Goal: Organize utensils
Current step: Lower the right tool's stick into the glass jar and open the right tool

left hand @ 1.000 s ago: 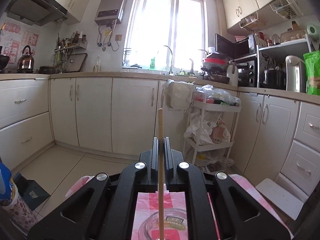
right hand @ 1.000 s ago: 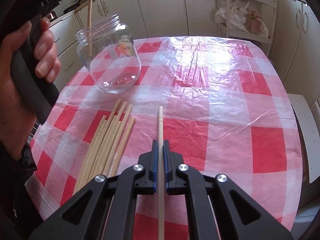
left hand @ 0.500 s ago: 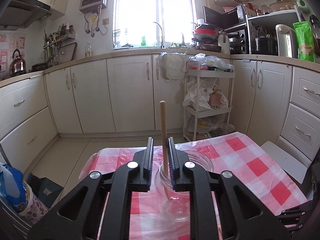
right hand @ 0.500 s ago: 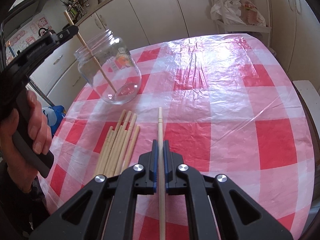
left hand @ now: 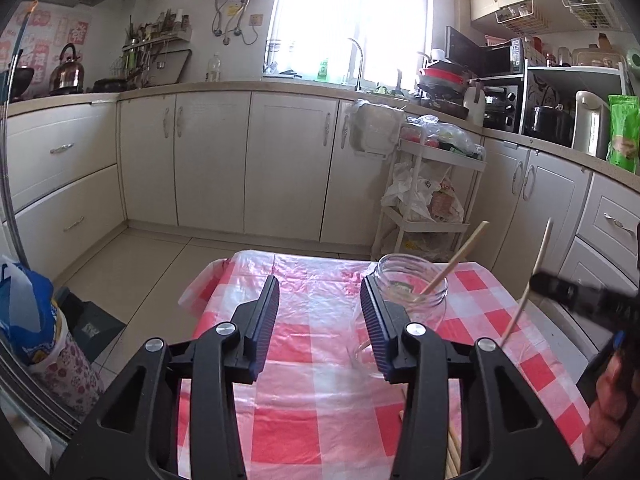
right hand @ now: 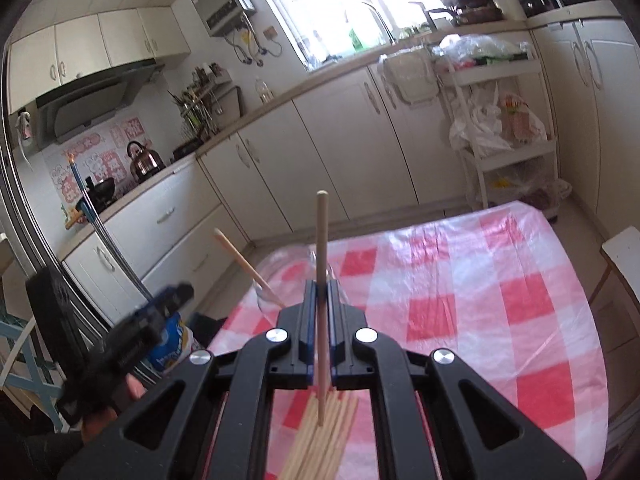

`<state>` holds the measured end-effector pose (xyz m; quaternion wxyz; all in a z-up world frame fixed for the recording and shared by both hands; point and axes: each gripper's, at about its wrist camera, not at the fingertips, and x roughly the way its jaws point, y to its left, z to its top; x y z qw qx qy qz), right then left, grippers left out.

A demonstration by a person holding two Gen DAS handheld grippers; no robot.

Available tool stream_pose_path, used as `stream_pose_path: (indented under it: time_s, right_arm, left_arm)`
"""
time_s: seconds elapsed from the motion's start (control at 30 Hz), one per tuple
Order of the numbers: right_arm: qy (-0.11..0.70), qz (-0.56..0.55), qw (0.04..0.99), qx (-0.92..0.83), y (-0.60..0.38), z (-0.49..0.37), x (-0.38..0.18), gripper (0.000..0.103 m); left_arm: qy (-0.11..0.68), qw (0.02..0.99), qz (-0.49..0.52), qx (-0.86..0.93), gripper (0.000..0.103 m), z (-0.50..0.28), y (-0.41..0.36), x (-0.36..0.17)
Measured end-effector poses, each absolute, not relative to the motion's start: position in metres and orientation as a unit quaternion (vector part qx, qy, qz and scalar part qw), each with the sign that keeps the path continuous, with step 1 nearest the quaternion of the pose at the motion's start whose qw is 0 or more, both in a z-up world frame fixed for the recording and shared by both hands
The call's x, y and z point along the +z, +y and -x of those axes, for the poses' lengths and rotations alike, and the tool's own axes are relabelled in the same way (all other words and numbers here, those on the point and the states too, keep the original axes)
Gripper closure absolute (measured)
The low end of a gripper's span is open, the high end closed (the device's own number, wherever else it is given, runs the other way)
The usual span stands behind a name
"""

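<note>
A clear glass jar (left hand: 412, 300) stands on the red-and-white checked tablecloth (left hand: 312, 344), with one wooden chopstick (left hand: 456, 264) leaning in it. My left gripper (left hand: 320, 282) sits just left of the jar; its jaws are opening and nothing is between them. My right gripper (right hand: 320, 292) is shut on another chopstick (right hand: 321, 248), held upright above the table. Several loose chopsticks (right hand: 320, 432) lie on the cloth below it. In the right wrist view the jar (right hand: 272, 296) is mostly hidden behind the fingers. The right gripper (left hand: 568, 292) shows blurred at the edge of the left wrist view.
A white trolley (left hand: 432, 200) with plastic bags stands beyond the table's far edge. On the floor at the left is a blue bag (left hand: 28, 320). A white seat (right hand: 624, 248) is beside the table's right side. Kitchen cabinets line the walls.
My left gripper let go of its chopstick, which now leans in the jar, then opened and moved left. My right gripper rose off the table with its chopstick and tilted upward.
</note>
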<state>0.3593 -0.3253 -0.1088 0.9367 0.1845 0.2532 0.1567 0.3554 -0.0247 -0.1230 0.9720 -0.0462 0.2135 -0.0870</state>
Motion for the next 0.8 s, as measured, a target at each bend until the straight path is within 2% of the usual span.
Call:
stream_pose_path:
  time_s: [0.2,0.5,0.8]
  right_arm:
    - [0.185,-0.186,0.953,0.152,-0.318,-0.382,-0.069,0.097]
    - [0.129,-0.183,0.962,0.154,-0.309,-0.398,-0.039,0.097]
    - [0.164,-0.125,0.966,0.157,-0.272,-0.421,-0.071,0.097]
  left_arm:
    - [0.237,0.966,0.056,-0.085,0.061,-0.346,-0.014,-0.141]
    - [0.257,0.960,0.077,-0.082,0.060,-0.350,-0.007,-0.158]
    - [0.261,0.958,0.085,-0.084,0.059,-0.351,-0.003,-0.158]
